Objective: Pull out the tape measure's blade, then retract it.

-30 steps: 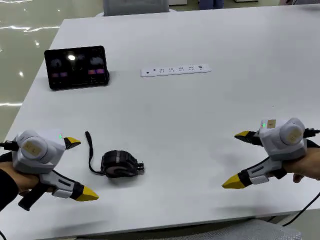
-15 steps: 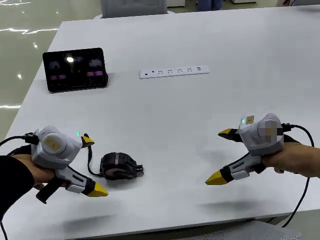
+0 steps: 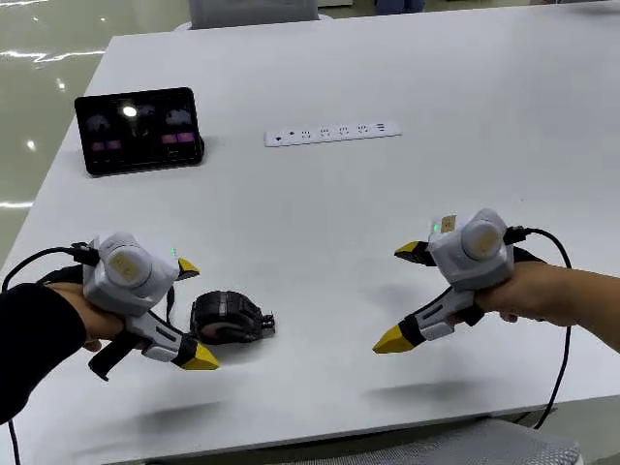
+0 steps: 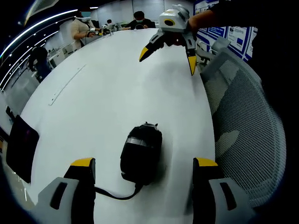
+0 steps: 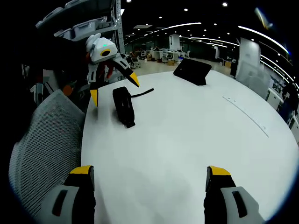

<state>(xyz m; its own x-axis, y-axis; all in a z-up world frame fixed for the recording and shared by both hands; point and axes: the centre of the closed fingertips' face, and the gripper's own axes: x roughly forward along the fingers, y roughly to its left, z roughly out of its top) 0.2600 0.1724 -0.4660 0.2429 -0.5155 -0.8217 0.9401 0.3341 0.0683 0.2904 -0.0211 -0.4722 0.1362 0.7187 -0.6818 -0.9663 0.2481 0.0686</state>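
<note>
White table (image 3: 387,116) carries the black tape measure (image 3: 228,318), which lies near the front edge, on the person's left side. The left gripper (image 3: 196,313) has its jaws wide apart, one on each side of the tape measure, and does not touch it. The right gripper (image 3: 397,295) hovers well apart to the right, jaws also spread, holding nothing. A tablet (image 3: 139,129) and a power strip (image 3: 332,134) lie farther back.

No legible text, brand or number on the tape measure (image 3: 225,318), tablet (image 3: 138,131) or power strip (image 3: 332,134)
</note>
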